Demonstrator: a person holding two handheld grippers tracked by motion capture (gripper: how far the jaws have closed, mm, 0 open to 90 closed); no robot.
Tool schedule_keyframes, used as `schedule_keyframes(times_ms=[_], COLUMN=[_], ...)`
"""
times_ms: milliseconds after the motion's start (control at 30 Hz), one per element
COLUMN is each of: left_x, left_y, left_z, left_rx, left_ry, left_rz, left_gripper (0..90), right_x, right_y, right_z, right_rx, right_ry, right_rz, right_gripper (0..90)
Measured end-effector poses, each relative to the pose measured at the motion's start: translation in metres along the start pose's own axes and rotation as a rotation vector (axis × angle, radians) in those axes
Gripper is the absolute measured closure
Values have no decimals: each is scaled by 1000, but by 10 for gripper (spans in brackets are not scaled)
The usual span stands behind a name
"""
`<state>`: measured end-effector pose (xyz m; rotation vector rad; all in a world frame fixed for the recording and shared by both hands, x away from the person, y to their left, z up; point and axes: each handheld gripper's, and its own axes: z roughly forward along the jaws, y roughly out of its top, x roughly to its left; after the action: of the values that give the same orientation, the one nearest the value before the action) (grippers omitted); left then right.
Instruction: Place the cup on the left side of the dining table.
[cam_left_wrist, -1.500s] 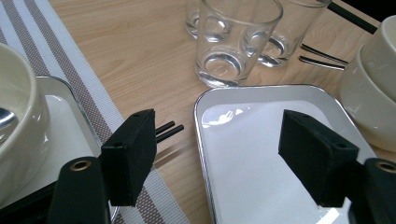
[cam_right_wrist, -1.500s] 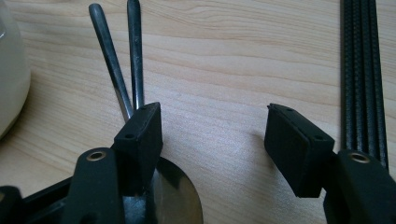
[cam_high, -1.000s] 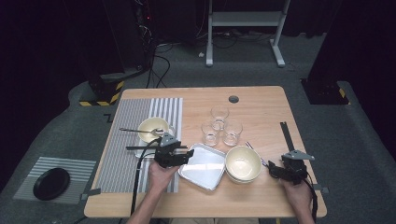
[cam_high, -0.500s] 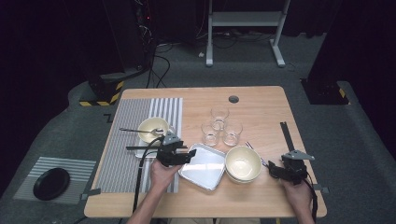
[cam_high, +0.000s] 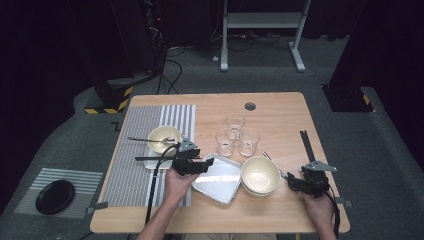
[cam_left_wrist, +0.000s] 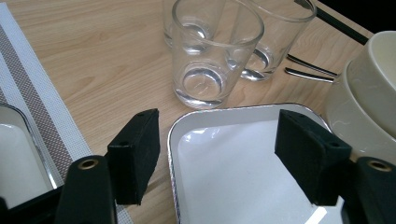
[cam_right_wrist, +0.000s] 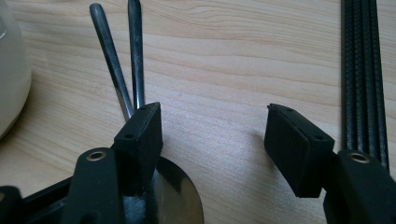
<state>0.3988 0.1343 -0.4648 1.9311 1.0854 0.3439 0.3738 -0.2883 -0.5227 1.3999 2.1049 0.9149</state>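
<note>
Left gripper (cam_high: 202, 165) is hovering at the near-left part of the surface (cam_high: 280, 107), jaws standing wide apart. In the left gripper view the gripper (cam_left_wrist: 217, 154) is straddling the left rim of the metal tray (cam_left_wrist: 224, 163): one jaw is sitting outside the rim over bare wood, the other over the tray's inside. Neither pad is pressing on it; nothing gripped.

The tray (cam_high: 217, 177) is lying near the middle of the near edge, between the striped mat (cam_high: 145, 150) on the left and the stacked cream bowls (cam_high: 260, 175) on the right. Three glasses (cam_high: 235, 135) are standing just beyond it.

Right gripper (cam_high: 295, 182) is resting low at the near-right, just right of the bowls. Its jaws are also standing wide open, holding nothing. In its own view the gripper (cam_right_wrist: 212, 140) is sitting over bare wood; one jaw is standing just above a spoon (cam_right_wrist: 177, 198), whose bowl lies beneath it, with two thin handles (cam_right_wrist: 116, 60) running away beyond. Whether that jaw is touching the spoon, cannot tell.
</note>
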Motion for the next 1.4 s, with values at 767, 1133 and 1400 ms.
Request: schedule_keyframes(times_ms=[767, 1133, 1400], left_x=[-3, -6, -6], left_y=[11, 21, 26], left_z=[9, 15, 18], left_rx=[10, 23, 37], left_ry=[12, 2, 0], left_rz=[-24, 23, 17], left_gripper=[299, 283, 262], right_x=[0, 0, 0], right_y=[0, 0, 0], right_z=[0, 0, 0], right_rx=[0, -1, -1], right_ry=[1, 0, 1], right_rz=[4, -2, -3], right_gripper=[369, 369, 369])
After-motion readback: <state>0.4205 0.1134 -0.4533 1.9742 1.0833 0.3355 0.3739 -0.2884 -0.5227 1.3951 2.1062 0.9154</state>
